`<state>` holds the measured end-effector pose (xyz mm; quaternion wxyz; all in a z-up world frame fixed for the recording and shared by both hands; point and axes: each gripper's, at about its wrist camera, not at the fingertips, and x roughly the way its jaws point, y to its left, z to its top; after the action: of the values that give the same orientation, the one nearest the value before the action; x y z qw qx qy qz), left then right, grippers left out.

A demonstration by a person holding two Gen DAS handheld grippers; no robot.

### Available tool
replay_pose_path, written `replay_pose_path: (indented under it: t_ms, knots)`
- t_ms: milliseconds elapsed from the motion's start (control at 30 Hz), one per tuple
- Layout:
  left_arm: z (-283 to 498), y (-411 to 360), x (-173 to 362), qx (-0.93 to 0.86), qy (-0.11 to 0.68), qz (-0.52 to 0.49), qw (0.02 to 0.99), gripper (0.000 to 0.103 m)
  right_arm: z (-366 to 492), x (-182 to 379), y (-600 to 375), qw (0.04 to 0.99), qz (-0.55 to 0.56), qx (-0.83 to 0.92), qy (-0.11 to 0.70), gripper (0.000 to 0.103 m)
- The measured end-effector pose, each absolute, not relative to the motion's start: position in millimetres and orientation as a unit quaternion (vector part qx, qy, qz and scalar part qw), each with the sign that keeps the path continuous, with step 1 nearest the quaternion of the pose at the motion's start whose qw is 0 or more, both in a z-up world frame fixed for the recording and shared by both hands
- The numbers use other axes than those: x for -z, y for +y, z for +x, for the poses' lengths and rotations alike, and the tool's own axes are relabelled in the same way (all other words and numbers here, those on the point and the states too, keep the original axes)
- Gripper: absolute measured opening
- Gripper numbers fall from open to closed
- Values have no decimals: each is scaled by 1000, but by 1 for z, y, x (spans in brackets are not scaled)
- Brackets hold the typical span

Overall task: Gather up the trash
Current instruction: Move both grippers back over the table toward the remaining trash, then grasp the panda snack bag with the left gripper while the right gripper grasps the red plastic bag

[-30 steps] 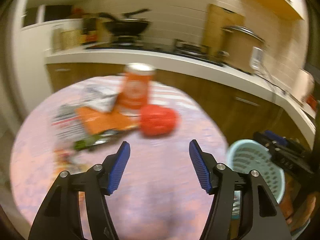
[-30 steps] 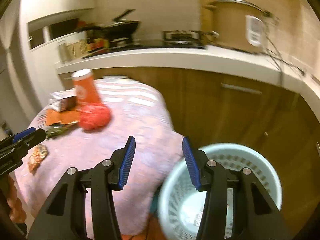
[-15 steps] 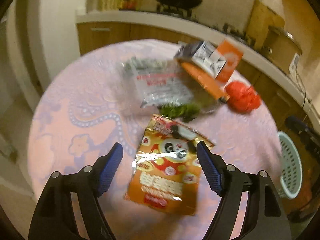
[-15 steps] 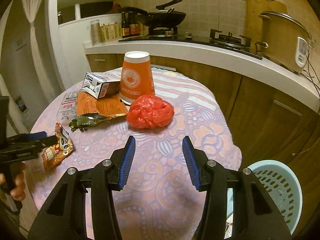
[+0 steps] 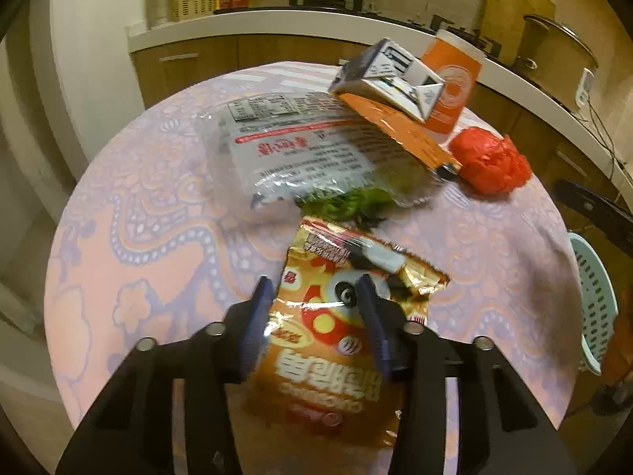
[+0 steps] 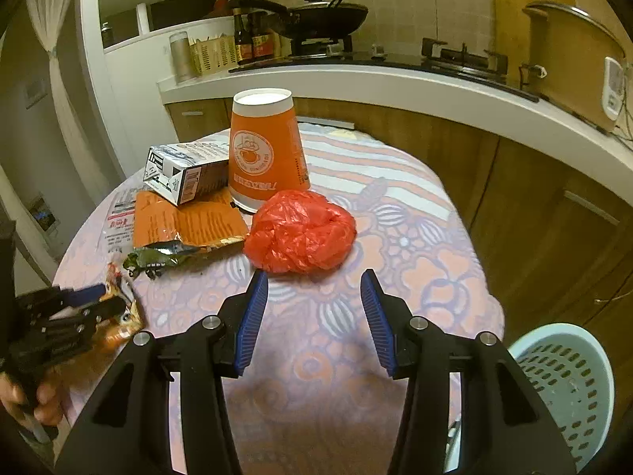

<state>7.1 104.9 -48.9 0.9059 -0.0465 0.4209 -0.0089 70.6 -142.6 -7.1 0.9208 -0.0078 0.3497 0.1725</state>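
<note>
An orange panda snack packet point(image 5: 336, 340) lies on the round table between the blue pads of my left gripper point(image 5: 316, 297), which stands open around it. In the right wrist view the left gripper point(image 6: 95, 301) sits at the table's left edge over the packet point(image 6: 118, 316). My right gripper point(image 6: 314, 297) is open and empty, just short of a crumpled red plastic bag point(image 6: 300, 235), also in the left wrist view point(image 5: 490, 164). Behind stand an upturned orange paper cup point(image 6: 265, 150), a small carton point(image 6: 182, 170), an orange wrapper point(image 6: 186, 221), a green wrapper point(image 6: 154, 259) and a clear printed bag point(image 5: 292, 146).
A pale blue perforated basket point(image 6: 565, 380) stands on the floor beyond the table's right edge, also in the left wrist view point(image 5: 593, 301). The table has a pink and lilac patterned cloth point(image 6: 395, 269). A kitchen counter point(image 6: 435, 91) with wok and cooker runs behind.
My left gripper swung from the table's middle to the snack packet, came down over it and narrowed around it. My right gripper turned from the basket toward the red bag.
</note>
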Motion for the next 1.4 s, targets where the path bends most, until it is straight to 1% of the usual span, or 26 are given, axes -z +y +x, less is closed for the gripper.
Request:
replay_pose_path:
  t_ms: [33, 67, 100, 167, 467, 533, 567, 600, 667, 833, 900, 933, 1000, 1033, 1100, 1167, 1200, 1367, 1400]
  knots:
    - [4, 105, 48, 15, 421, -51, 906, 23, 73, 8, -141, 920, -7, -174, 352, 45]
    - [2, 105, 49, 24, 422, -61, 904, 6, 74, 9, -140, 919, -7, -174, 352, 45]
    - [0, 105, 50, 28, 422, -67, 904, 3, 75, 10, -138, 919, -7, -175, 354, 45]
    - [-3, 103, 51, 32, 417, -72, 906, 0, 76, 12, -136, 918, -8, -175, 356, 45]
    - [-15, 95, 40, 84, 390, -116, 910, 0, 80, 16, -143, 917, 0, -167, 362, 45]
    - [-13, 93, 42, 82, 394, -112, 908, 3, 81, 17, -145, 916, 4, -168, 364, 45]
    - [-10, 93, 44, 76, 398, -110, 908, 16, 80, 18, -145, 916, 5, -168, 365, 45]
    - [-7, 93, 47, 70, 402, -106, 907, 36, 80, 18, -145, 915, 5, -168, 366, 45]
    - [1, 94, 48, 69, 405, -102, 906, 55, 79, 19, -145, 915, 3, -170, 366, 45]
    - [22, 89, 50, 106, 420, -99, 896, 55, 78, 20, -144, 915, 3, -172, 366, 45]
    - [30, 84, 48, 114, 425, -93, 893, 52, 78, 20, -142, 915, 2, -173, 365, 45]
    - [31, 85, 48, 123, 425, -102, 891, 48, 78, 20, -141, 915, 0, -174, 364, 45]
    - [33, 81, 48, 144, 428, -117, 885, 30, 79, 20, -139, 915, -3, -176, 363, 45]
    - [35, 78, 50, 148, 431, -116, 883, 26, 79, 19, -138, 915, -5, -176, 362, 45]
    - [36, 71, 54, 150, 437, -111, 880, 11, 81, 18, -138, 915, -5, -178, 361, 45]
    - [33, 67, 54, 153, 432, -108, 882, 3, 83, 17, -138, 917, -7, -177, 357, 45]
    - [32, 66, 52, 156, 427, -109, 884, 1, 84, 16, -137, 918, -8, -177, 356, 45]
    - [24, 64, 35, 159, 395, -120, 897, 0, 102, 9, -127, 910, -10, -197, 364, 46]
    - [22, 63, 32, 157, 390, -120, 900, 0, 107, 10, -122, 909, -14, -197, 366, 51]
